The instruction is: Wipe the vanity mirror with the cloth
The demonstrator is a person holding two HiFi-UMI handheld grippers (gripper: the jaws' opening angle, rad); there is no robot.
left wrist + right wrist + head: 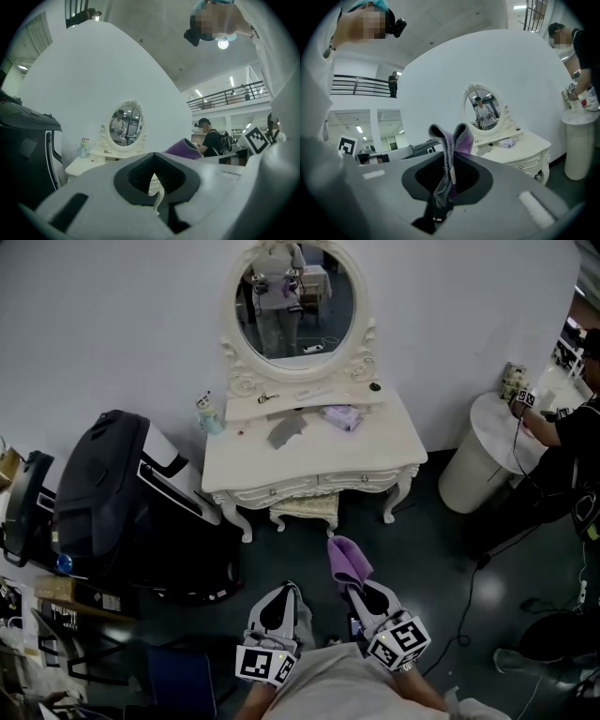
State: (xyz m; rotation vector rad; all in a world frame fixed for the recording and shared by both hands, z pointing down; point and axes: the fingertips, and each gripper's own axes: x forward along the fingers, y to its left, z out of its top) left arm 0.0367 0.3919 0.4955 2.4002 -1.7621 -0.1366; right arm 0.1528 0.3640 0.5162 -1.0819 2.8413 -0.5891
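Note:
The white vanity table [380, 451] stands against the far wall with its oval mirror [296, 306] upright on top. I also see the mirror [124, 125] far off in the left gripper view, and the mirror [483, 110] in the right gripper view. My right gripper [350, 585] is shut on a folded purple cloth [348, 559], whose end sticks up past the jaws. From the right gripper [449, 180] the cloth [454, 140] stands up in front of the vanity. My left gripper [286, 590] is shut with nothing in it, beside the right one. Both are well short of the table.
A padded stool [305, 512] is tucked under the vanity. On the tabletop lie a small bottle [210, 415], a grey rag [284, 427] and a purple pack [342, 416]. A bulky black case [103, 493] stands at left. A round white pedestal [483, 460] and a person [572, 442] are at right.

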